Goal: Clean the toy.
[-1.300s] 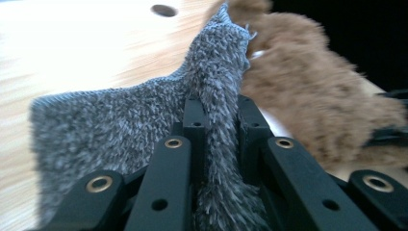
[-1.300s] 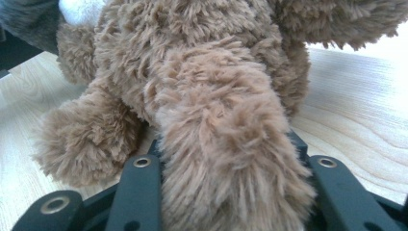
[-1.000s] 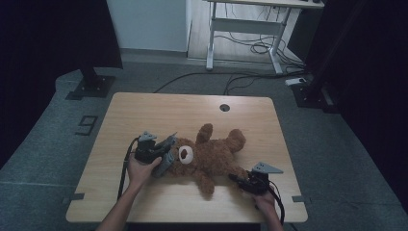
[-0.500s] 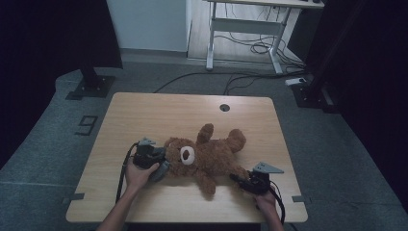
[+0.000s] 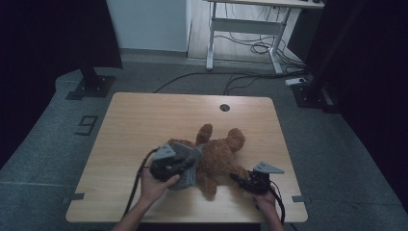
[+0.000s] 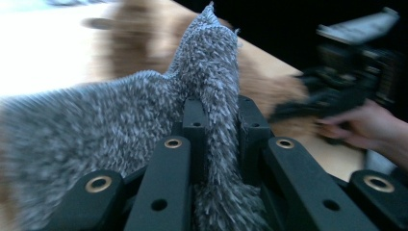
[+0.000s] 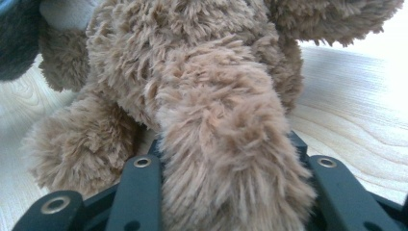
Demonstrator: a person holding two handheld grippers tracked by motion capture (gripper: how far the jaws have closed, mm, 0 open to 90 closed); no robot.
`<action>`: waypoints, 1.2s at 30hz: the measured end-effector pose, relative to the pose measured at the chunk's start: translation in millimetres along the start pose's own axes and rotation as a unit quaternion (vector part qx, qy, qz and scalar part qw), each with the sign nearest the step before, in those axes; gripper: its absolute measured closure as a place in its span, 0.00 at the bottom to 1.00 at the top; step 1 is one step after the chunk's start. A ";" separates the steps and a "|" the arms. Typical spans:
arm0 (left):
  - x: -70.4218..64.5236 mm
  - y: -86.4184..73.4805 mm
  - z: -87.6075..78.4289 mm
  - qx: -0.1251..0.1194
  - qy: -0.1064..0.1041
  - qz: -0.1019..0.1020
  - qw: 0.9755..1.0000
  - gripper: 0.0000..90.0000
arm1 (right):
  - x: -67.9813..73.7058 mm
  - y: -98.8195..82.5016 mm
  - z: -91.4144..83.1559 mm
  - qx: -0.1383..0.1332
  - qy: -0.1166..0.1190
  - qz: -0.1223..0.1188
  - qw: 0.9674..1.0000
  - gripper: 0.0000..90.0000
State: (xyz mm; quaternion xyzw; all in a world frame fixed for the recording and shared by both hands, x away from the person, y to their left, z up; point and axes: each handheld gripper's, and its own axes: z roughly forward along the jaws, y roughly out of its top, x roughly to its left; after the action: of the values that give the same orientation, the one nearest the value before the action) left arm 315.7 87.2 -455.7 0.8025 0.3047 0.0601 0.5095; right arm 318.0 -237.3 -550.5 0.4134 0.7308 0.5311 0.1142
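Grey fuzzy cloth (image 6: 144, 110), pinched in left tool (image 5: 179, 161), now dragged over teddy bear's (image 5: 219, 154) head mid-worktop (image 5: 144, 115), likely dressing. Right tool (image 5: 242, 180) clamps 1 leg (image 7: 226, 159), unmoved.

On the table (image 5: 144, 115) there is 1 brown teddy bear (image 5: 219, 154) and 1 grey fluffy cloth (image 6: 120, 110). 2 grippers are at work: 1 left gripper (image 5: 180, 161) and 1 right gripper (image 5: 240, 179). 2 hands hold them, the left hand (image 5: 156, 185) and the right hand (image 5: 264, 199). The tabletop has 1 round hole (image 5: 224, 107).
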 end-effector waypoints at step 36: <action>32.9 -55.4 -10.3 0.057 0.015 -0.036 0.998 0.86 | -2.4 0.0 -0.1 0.003 0.014 -0.001 1.000 0.64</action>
State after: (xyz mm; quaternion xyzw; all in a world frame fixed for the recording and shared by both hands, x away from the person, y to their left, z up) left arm 314.4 129.7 -505.2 0.8178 0.3444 0.0363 0.4597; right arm 319.5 -239.1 -551.1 0.4054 0.7346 0.5341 0.1037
